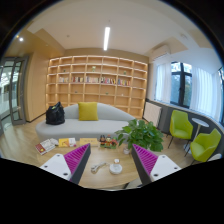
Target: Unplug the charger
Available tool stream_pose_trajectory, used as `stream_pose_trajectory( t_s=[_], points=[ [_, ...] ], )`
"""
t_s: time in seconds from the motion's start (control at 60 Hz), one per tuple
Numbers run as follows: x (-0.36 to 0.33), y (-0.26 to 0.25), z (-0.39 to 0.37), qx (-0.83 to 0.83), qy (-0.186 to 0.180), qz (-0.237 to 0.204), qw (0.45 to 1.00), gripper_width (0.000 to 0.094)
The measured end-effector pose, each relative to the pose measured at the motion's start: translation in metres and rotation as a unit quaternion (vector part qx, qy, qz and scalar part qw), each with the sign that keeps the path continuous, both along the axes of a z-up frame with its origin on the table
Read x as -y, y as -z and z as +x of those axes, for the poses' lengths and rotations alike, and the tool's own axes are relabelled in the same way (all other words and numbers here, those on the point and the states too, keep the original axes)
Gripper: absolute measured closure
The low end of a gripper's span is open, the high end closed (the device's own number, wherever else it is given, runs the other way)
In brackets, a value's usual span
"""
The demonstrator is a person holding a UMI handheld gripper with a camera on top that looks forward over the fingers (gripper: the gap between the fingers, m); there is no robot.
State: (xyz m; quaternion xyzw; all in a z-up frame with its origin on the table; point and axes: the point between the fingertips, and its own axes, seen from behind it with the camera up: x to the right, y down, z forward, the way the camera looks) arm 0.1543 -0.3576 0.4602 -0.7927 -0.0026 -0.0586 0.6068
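Note:
A small round white charger (116, 167) lies on the wooden table (105, 183), between and just ahead of my fingers. A thin white cable (98, 168) lies to its left. My gripper (112, 162) is open, held above the table, with the magenta pads (77, 157) spread wide either side of the charger. Nothing is held. I see no socket.
A potted green plant (141, 132) stands at the table's far right. Books and small items (62, 144) lie at the far left. Beyond are a grey sofa (85, 122) with a yellow cushion, a black bag, bookshelves (95, 82) and green chairs (181, 126).

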Motion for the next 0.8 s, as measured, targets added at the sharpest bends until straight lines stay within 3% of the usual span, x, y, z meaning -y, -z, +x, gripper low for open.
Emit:
stream_pose_trajectory(
  t_s=[0.283,0.417,0.683,0.8],
  points=[
    [0.004,0.033,0.004,-0.002,-0.005,-0.017,1.0,0.0081],
    [-0.009,0.077,0.009,-0.005,-0.007,-0.043,0.999,0.0084],
    [-0.059,0.233,0.021,-0.016,-0.009,-0.141,0.99,0.0089],
    [-0.093,0.294,0.037,-0.026,-0.001,-0.153,0.988,0.0085]
  ],
)
